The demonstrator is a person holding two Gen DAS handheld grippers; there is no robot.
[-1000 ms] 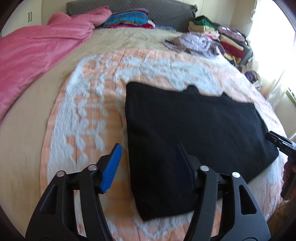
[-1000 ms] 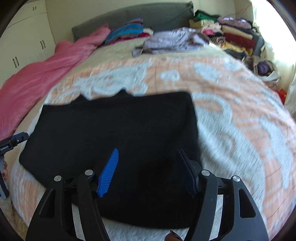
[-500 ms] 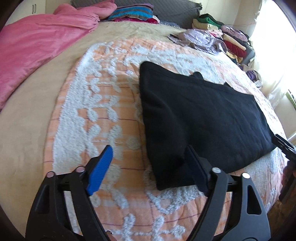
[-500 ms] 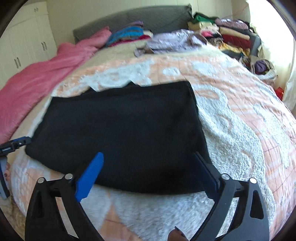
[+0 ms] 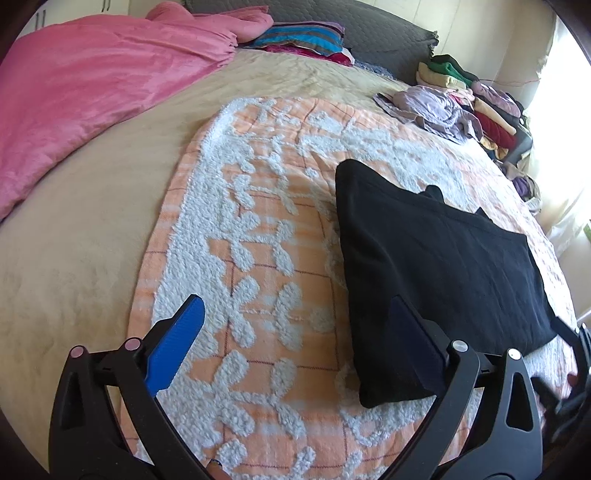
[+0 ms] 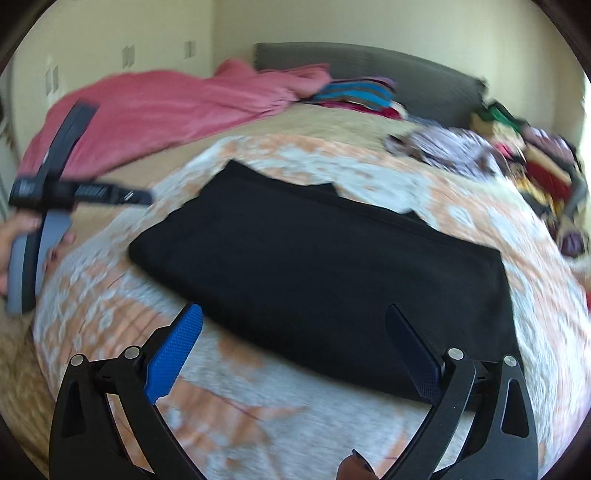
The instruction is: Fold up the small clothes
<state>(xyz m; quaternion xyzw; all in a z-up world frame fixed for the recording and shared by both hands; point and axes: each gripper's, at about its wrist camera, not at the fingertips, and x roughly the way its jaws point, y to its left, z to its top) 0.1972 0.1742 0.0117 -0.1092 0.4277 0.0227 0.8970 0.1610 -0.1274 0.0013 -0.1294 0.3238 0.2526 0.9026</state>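
A black garment [image 5: 443, 266] lies folded into a flat rectangle on the orange-and-white blanket [image 5: 258, 229]. My left gripper [image 5: 295, 301] hovers off its near left corner. Its jaws are opening wide, with only blanket between them, and its right finger [image 5: 413, 339] overlaps the garment's edge in view. In the blurred right wrist view the same garment [image 6: 325, 266] lies slanted. My right gripper [image 6: 292, 308] hangs over the garment's near edge with its jaws opening and its pads clear of the cloth. At the left edge a hand [image 6: 14, 236] holds the left gripper's handle [image 6: 26, 266].
A pink duvet [image 5: 92, 92] covers the bed's far left, with striped pillows [image 5: 303, 37] against a grey headboard [image 5: 369, 33]. A crumpled lilac garment [image 5: 428, 107] and a stack of folded clothes [image 5: 491, 110] sit at the far right. Beige sheet [image 5: 74, 258] lies left of the blanket.
Both grippers have spread their jaws wide and drawn back off the black garment. The left slid leftward. The right swung fast and rolled, blurring its view.
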